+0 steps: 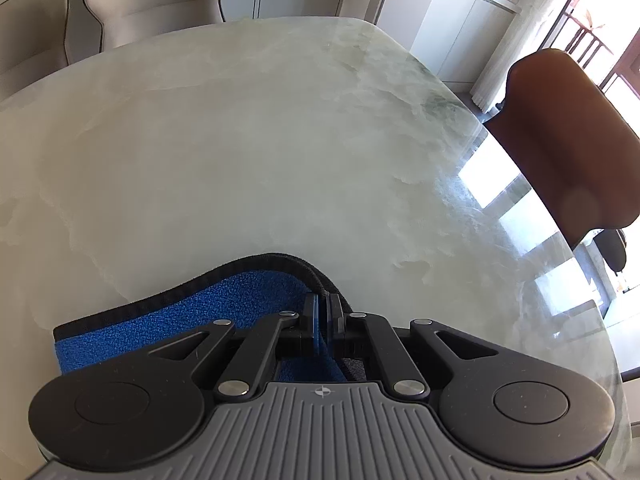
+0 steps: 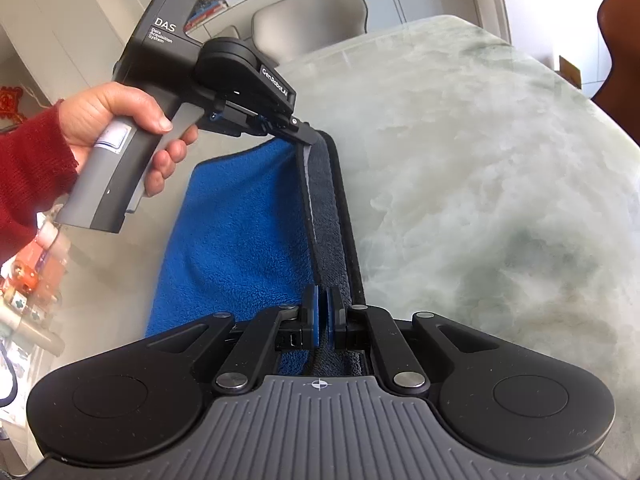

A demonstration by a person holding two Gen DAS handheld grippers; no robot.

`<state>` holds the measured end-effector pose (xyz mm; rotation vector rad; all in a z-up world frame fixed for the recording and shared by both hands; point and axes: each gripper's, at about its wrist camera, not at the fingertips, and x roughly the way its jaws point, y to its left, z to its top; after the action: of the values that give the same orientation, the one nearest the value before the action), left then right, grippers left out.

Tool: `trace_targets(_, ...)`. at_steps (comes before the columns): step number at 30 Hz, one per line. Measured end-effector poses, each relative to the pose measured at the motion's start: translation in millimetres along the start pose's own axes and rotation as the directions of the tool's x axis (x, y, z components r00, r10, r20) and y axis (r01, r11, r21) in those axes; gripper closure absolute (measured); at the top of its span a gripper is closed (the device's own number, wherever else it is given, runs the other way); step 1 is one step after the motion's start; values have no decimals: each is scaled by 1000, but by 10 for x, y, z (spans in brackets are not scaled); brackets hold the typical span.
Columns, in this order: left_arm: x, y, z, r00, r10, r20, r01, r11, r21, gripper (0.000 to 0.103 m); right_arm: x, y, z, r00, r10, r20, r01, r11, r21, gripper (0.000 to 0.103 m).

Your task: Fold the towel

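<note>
Above the pale marble worktop [image 2: 480, 160], left gripper [image 2: 308, 140] and right gripper [image 2: 322, 312] each pinched an edge of the blue fleece towel with black trim [image 2: 240, 232], fingers clamped tight.

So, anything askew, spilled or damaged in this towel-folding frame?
Nothing stands out. Both the left gripper and right gripper are shut on the towel's dark-trimmed edge, over a marble table.

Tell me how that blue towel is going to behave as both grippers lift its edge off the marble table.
The blue towel is probably floppy: it sags between the left gripper and the right gripper, both shut on its dark edge. It looks light, since the pinches alone hold it up. Its fleecy pile should grip the pads yet slide easily over the glossy marble table.
</note>
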<state>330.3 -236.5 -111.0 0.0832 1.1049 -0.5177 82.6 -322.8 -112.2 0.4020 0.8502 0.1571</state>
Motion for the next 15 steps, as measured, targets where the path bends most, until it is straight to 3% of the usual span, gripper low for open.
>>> trace_targets(10,28,-49,-2,1000,-5,-2,5,1000,9,100,-104,-48,-24,1000,-4,9,3,1000,23,98)
trace_targets(15,83,-58,-13,1000,-4,-11,4,1000,7,100,-79,-176,-39,999,-28,-36,31,996,88,96)
